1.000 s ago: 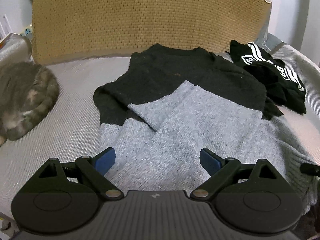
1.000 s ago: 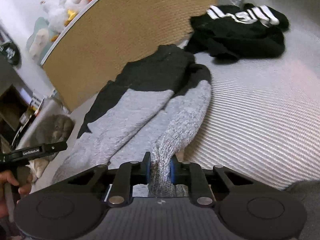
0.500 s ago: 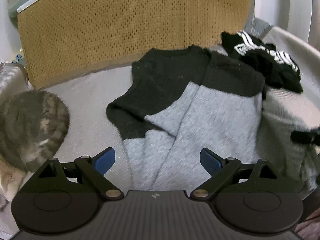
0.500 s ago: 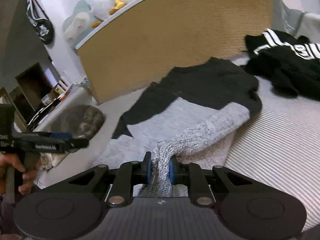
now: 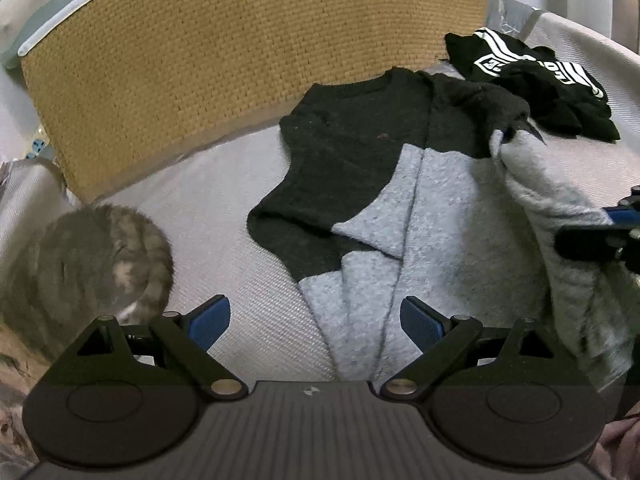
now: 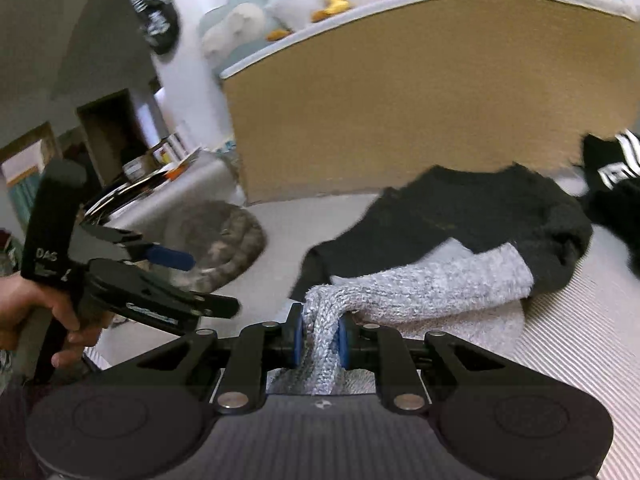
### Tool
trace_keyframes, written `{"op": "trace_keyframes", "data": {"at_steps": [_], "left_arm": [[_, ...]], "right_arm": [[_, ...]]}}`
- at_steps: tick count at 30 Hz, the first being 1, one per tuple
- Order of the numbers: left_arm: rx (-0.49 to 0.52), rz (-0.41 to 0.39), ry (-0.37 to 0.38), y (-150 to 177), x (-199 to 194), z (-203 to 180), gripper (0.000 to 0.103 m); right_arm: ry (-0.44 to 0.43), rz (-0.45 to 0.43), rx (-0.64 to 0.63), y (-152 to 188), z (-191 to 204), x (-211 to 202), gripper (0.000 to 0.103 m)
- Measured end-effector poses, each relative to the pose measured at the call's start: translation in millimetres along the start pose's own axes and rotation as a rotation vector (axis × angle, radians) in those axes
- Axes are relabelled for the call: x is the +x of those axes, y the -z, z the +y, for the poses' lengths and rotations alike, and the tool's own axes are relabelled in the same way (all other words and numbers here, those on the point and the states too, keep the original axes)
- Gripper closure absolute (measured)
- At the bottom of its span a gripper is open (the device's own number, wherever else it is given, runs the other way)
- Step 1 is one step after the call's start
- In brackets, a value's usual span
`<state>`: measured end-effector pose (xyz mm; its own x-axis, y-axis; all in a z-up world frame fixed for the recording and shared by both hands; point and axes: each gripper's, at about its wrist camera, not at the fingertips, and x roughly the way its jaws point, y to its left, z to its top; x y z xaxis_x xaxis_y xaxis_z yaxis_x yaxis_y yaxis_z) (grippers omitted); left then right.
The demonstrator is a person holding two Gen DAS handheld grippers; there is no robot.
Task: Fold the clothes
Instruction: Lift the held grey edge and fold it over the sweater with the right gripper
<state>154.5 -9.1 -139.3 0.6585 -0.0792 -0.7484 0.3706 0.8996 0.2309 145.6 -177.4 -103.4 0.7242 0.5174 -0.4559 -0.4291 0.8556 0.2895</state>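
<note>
At 9 o'clock a cat (image 5: 86, 268) is curled up on the bed (image 5: 224, 184). The left gripper (image 5: 316, 320) is hovering with fingers spread wide, gripping nothing. The sweater (image 5: 380, 160) is lying at 12, sleeves folded in. The right gripper (image 6: 320, 336) is pinching its grey hem at 3. If that bunched knit slips, the fold's probably collapsing, or the cat wakes.

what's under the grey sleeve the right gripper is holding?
The right gripper is shut on the grey sleeve, which drapes over the sweater torso; black chest and grey lower panel show beside it. The part directly beneath is covered.
</note>
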Motion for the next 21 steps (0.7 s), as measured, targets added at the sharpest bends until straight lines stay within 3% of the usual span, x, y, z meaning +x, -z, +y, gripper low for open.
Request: {"op": "trace_keyframes", "data": {"at_steps": [11, 14, 18, 21], "left_arm": [[-0.066, 0.052, -0.018, 12.3, 14.4, 29.6, 0.008], [-0.085, 0.057, -0.022, 14.6, 17.8, 34.0, 0.008], [-0.102, 0.059, 0.028, 18.4, 20.2, 31.1, 0.008], [-0.11, 0.059, 0.137, 18.2, 26.6, 21.1, 0.008]], "right_arm": [[-0.081, 0.072, -0.161, 7.2, 50.2, 49.2, 0.09], [-0.058, 0.143, -0.17, 15.3, 50.8, 66.6, 0.092], [-0.062, 0.199, -0.065, 33.0, 30.0, 80.7, 0.092], [-0.042, 0.195, -0.071, 39.8, 29.4, 78.3, 0.092]]}}
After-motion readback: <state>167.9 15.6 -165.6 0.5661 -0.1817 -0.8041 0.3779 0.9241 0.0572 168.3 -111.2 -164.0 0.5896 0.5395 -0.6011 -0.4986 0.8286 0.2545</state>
